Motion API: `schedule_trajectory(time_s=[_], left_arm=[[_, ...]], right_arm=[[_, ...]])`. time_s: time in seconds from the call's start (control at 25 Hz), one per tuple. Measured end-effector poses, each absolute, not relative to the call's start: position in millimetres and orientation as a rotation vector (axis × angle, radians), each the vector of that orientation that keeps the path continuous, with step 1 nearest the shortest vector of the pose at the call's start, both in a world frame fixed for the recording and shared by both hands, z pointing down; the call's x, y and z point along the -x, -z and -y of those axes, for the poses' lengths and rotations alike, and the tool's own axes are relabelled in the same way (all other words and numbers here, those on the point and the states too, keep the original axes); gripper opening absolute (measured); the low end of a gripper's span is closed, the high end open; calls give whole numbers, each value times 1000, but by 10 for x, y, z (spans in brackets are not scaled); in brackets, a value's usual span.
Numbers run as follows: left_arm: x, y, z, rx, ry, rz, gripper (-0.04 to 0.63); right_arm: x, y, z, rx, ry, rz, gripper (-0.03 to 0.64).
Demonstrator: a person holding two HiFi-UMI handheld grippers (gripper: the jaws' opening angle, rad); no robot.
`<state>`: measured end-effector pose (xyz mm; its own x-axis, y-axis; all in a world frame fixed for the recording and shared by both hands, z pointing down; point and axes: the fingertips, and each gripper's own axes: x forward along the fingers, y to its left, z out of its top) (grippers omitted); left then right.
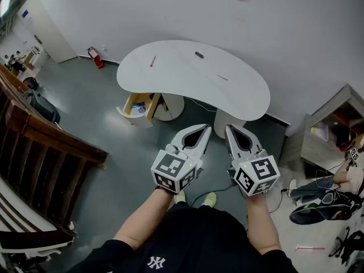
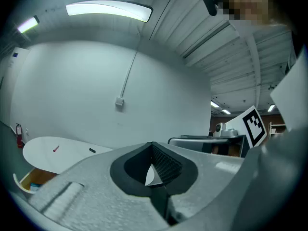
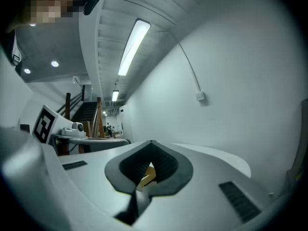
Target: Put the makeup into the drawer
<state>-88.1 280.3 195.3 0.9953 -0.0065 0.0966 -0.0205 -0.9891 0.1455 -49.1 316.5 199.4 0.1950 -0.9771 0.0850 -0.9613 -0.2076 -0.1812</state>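
Note:
A white kidney-shaped table [image 1: 187, 78] stands ahead by the wall. On it lie a thin red stick [image 1: 152, 61], a small dark piece [image 1: 199, 54] and a thin dark stick [image 1: 222, 77]. An open drawer [image 1: 136, 108] with a wooden inside juts out below the table's left end. My left gripper [image 1: 206, 129] and right gripper [image 1: 229, 128] hang side by side over the floor, well short of the table, both shut and empty. The left gripper view shows the table [image 2: 43, 155], the red stick [image 2: 56, 148] and the dark piece [image 2: 92, 151] far off.
A wooden stair railing [image 1: 45, 138] runs along the left. A red fire extinguisher [image 1: 95, 57] stands by the far wall. At the right are a grey cabinet [image 1: 327, 132] and clutter with cables [image 1: 318, 201] on the floor.

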Motion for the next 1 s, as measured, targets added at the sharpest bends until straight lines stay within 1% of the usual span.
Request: schedule_trajectory(time_s=[0.52,1.0], left_arm=[[861,-1957,-2890,-2990,-151,29,9],[763,-1994,-2942,-2996,-162,68,9]], right_arm=[[471,-1988,-3272,2310,299,-1930,15],[273,-2014,-3447,2269,296,-1878,15]])
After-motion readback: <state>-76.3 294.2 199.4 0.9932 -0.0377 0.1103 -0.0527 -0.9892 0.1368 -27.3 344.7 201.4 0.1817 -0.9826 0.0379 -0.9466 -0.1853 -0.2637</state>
